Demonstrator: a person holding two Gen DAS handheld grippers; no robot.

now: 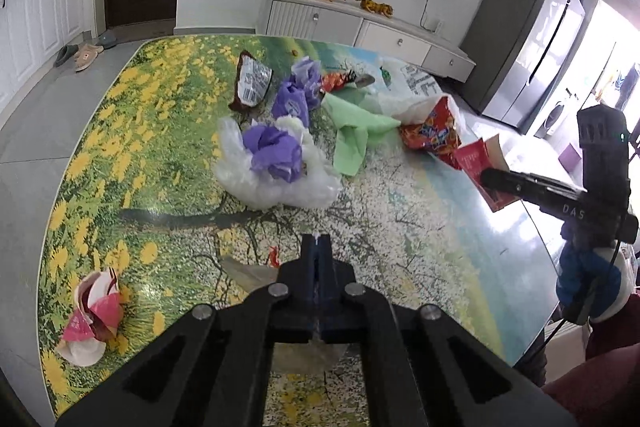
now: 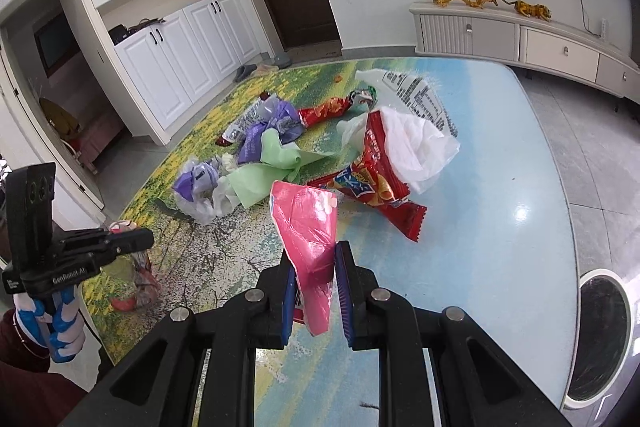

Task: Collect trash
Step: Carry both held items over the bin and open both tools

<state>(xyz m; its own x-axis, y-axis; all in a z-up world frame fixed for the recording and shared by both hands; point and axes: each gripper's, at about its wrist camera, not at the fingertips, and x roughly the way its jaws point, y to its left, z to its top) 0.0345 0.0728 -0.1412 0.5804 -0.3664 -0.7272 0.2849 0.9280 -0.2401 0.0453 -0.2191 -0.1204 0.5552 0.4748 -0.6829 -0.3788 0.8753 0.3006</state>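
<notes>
Trash lies scattered on the flower-print table (image 1: 168, 131). My left gripper (image 1: 318, 243) is shut, and a thin sliver of a clear plastic bag (image 1: 244, 273) shows between its tips; the bag lies under it. In the right wrist view that bag (image 2: 140, 279) sags below the left gripper (image 2: 146, 235). My right gripper (image 2: 316, 251) is shut on a pink-red wrapper (image 2: 308, 215) that sticks up from its blue pads. The left wrist view shows it (image 1: 486, 178) held over the table's right side.
The pile holds purple wrappers (image 1: 276, 151), a green bag (image 1: 352, 131), a white bag (image 2: 416, 147) and a red snack bag (image 2: 376, 187). A crumpled pink cup (image 1: 96, 311) lies near the table's left edge. A TV cabinet (image 1: 360, 27) stands beyond.
</notes>
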